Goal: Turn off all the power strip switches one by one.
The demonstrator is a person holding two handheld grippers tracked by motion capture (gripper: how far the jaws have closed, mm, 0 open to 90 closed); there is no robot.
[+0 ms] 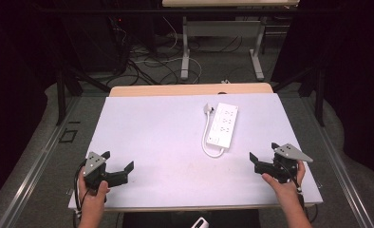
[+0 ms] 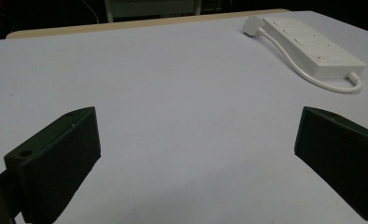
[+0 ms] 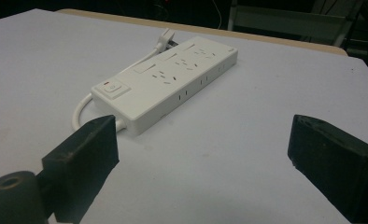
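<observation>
White power strip [image 1: 224,125] lies apart from both gaping grippers, left gripper [image 1: 117,163], right gripper [image 1: 263,152].

An overhead camera looks forward and down on the tabletop [image 1: 152,133]. Two claw-mounted cameras skim it low, sharing the power strip [image 1: 223,124].

The power strip [image 1: 223,125] was white all over, with a white cord [image 1: 207,142] and a white plug [image 1: 208,109]; its switch [image 3: 111,87] was white with a small red mark. The desk [image 1: 156,142] had a plain pale grey-white top and a light wooden strip along its far edge. The left tongs [image 1: 117,164] and right tongs [image 1: 264,152] were black, each topped by a grey plate. The floor [image 1: 42,156] was grey, the background black
</observation>
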